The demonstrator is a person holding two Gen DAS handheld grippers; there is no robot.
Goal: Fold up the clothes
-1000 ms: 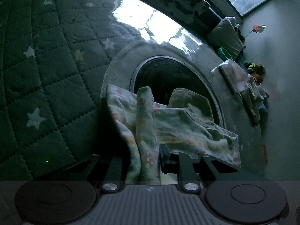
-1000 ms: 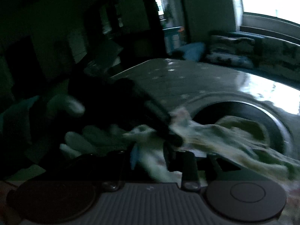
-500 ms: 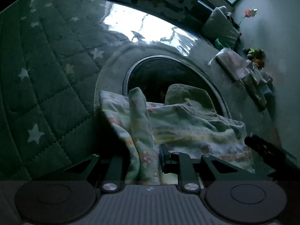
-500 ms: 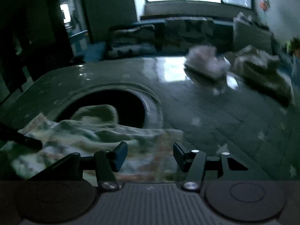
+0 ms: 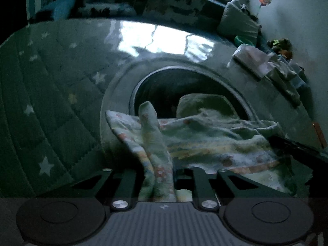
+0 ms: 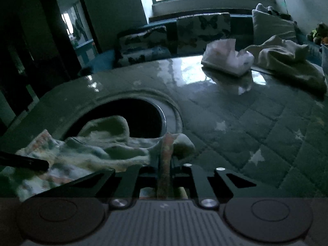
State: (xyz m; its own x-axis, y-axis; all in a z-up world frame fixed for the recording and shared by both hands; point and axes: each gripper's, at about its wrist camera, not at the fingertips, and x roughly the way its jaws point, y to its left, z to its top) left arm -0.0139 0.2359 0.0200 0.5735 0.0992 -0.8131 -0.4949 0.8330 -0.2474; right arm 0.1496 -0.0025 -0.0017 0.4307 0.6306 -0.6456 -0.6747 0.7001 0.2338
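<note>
A printed cloth point(image 5: 205, 143) is held at two ends. A bunched fold of it is clamped between the closed fingers of the left tongs point(image 5: 160, 176), with the fold standing up just ahead of the tips. The rest of the cloth is spread ahead and to the right of the left tongs, across the near rim of a dark round hole point(image 5: 184, 90) in a quilted, star-patterned mat point(image 5: 51, 102). The right tongs point(image 6: 166, 172) are shut on an orange-trimmed edge of the cloth point(image 6: 98, 151), which is draped to their left over the hole point(image 6: 141, 116). The tip of the left tongs is seen at the far left of the right view. A folded pile point(image 6: 227, 59) and a loose garment point(image 6: 287, 61) are seen well ahead of the right tongs, on the mat point(image 6: 256, 127).
</note>
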